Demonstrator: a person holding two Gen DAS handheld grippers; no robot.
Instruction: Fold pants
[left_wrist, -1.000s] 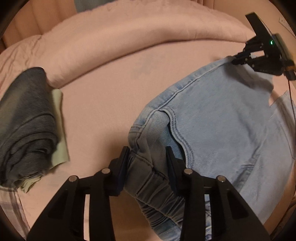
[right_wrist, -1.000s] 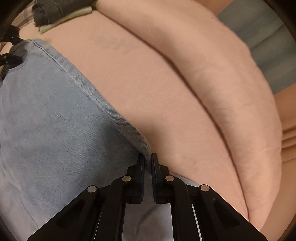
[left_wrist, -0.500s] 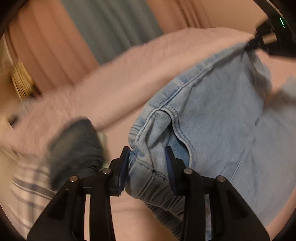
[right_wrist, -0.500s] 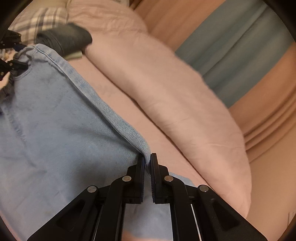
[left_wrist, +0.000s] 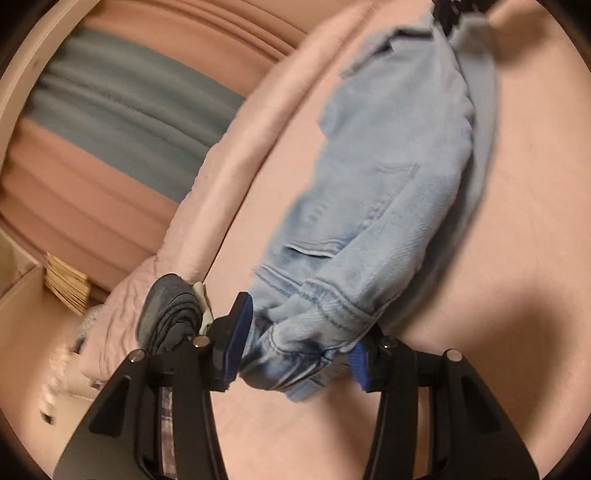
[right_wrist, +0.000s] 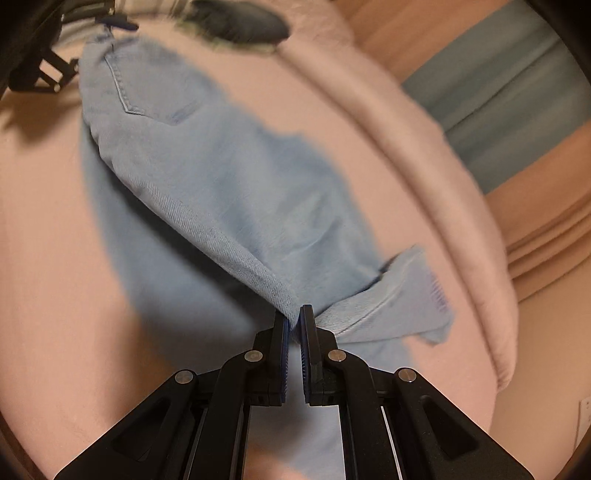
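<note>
Light blue denim pants (left_wrist: 388, 192) hang in the air above the pink bed (left_wrist: 524, 229), stretched between my two grippers. My left gripper (left_wrist: 299, 343) is shut on the bunched waistband end of the pants. My right gripper (right_wrist: 294, 319) is shut on a leg edge near the hem (right_wrist: 406, 306); the pants (right_wrist: 207, 177) sag away from it toward the left gripper (right_wrist: 44, 74) at the top left. The right gripper also shows at the top of the left wrist view (left_wrist: 454, 11). The picture is blurred by motion.
A folded dark denim garment (left_wrist: 170, 314) lies on the long pink pillow (left_wrist: 229, 177), also seen in the right wrist view (right_wrist: 236, 26). Pink and grey-blue curtains (left_wrist: 122, 122) hang behind the bed. A stack of papers (left_wrist: 66, 288) sits at the left.
Both grippers have lifted the pants off the bed and swung them; the pants now hang folded lengthwise between them. Both grips stay shut.
</note>
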